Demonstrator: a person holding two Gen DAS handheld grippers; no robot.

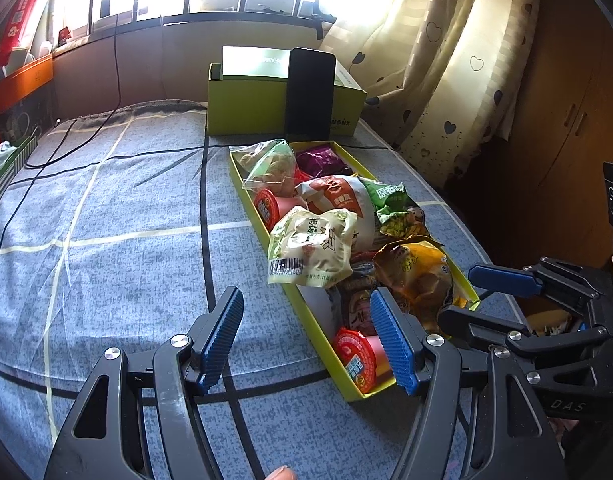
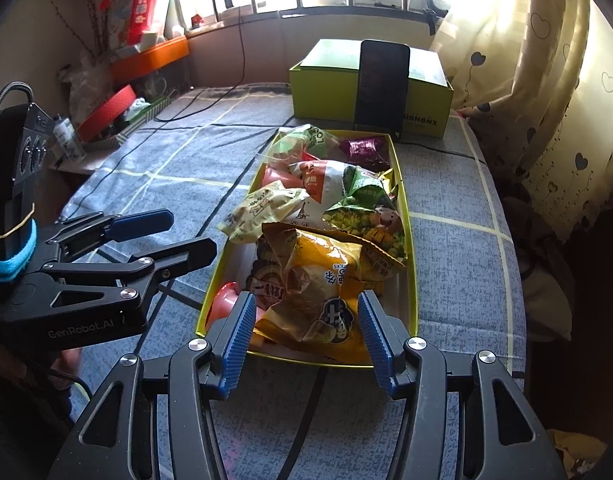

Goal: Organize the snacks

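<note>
A shallow yellow-green tray lies on the blue checked bedcover, full of snacks: a yellow chip bag, a pale bag with a barcode, a green pea bag, a purple packet, and red-lidded cups. My left gripper is open and empty over the tray's near left corner. My right gripper is open and empty at the tray's near end, just before the yellow chip bag.
A larger green box with a black phone leaning on it stands behind the tray. Black cables run across the bedcover. Curtains hang at the right. Clutter and an orange box sit at the left.
</note>
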